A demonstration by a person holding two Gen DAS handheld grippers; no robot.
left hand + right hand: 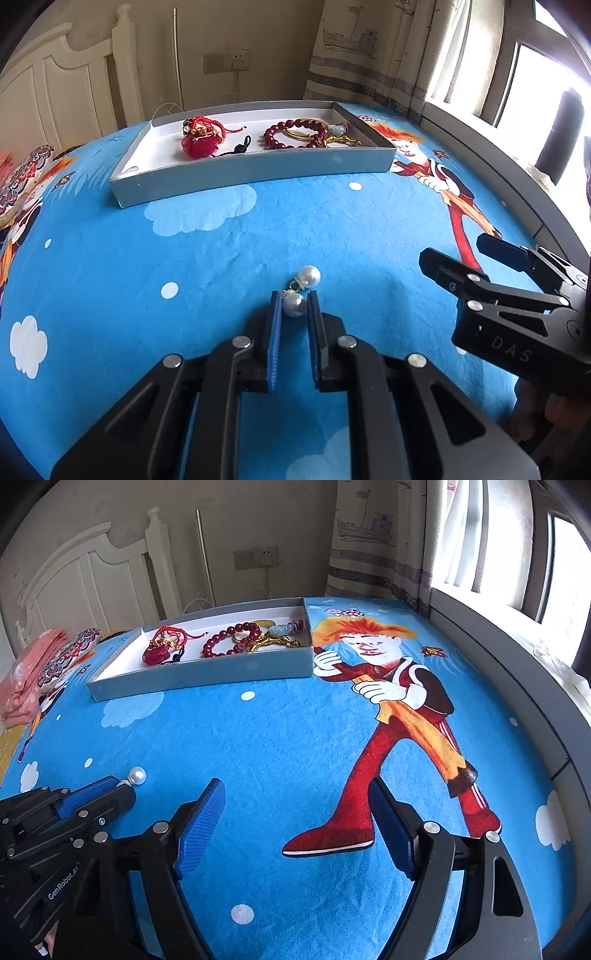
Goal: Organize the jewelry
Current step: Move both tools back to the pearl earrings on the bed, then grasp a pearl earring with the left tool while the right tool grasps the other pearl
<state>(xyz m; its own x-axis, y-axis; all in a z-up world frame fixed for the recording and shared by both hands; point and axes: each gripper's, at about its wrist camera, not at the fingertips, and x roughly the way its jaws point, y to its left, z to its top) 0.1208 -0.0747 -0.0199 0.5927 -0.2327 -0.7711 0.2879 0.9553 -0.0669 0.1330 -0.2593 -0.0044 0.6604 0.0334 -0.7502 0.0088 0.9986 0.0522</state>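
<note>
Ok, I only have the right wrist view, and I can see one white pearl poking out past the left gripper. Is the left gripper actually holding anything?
Observer: Yes. The left gripper is shut on a grey pearl, pinched between its blue pads and hidden from your side.
Operator: Is that a separate piece from the white one?
Observer: No, it is one piece. A small gold and dark link joins it to the white pearl, which sits just beyond the fingertips.
</note>
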